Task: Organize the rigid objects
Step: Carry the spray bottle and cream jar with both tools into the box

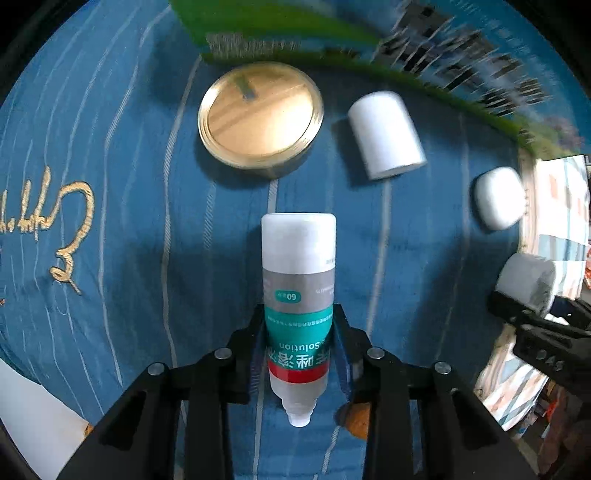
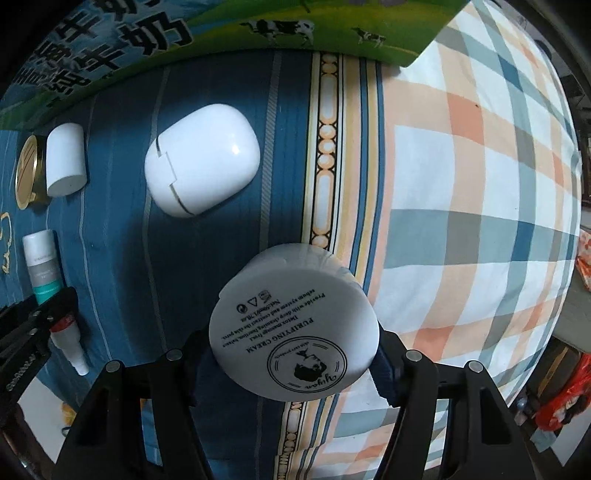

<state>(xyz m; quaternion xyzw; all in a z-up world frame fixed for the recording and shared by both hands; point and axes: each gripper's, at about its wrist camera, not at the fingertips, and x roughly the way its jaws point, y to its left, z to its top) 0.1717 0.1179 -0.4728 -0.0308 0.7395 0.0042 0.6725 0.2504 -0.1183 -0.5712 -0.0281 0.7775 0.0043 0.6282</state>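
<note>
My left gripper (image 1: 298,332) is shut on a solution bottle (image 1: 298,280) with a white cap, grey and teal label and nozzle toward the camera, held over the blue striped cloth (image 1: 110,229). My right gripper (image 2: 293,354) is shut on a white cream jar (image 2: 293,328), its printed bottom facing the camera; the jar also shows in the left wrist view (image 1: 526,282). Beyond lie a gold round tin (image 1: 260,116), a white cylinder (image 1: 386,134) on its side and a white rounded case (image 1: 498,197). In the right wrist view the case (image 2: 201,160) lies just ahead-left of the jar.
A green milk carton box (image 2: 258,33) stands along the far edge of the row. To the right the bedding is a plaid sheet (image 2: 480,184). The bottle (image 2: 42,266), the cylinder (image 2: 65,164) and the tin (image 2: 26,171) show at the left of the right wrist view.
</note>
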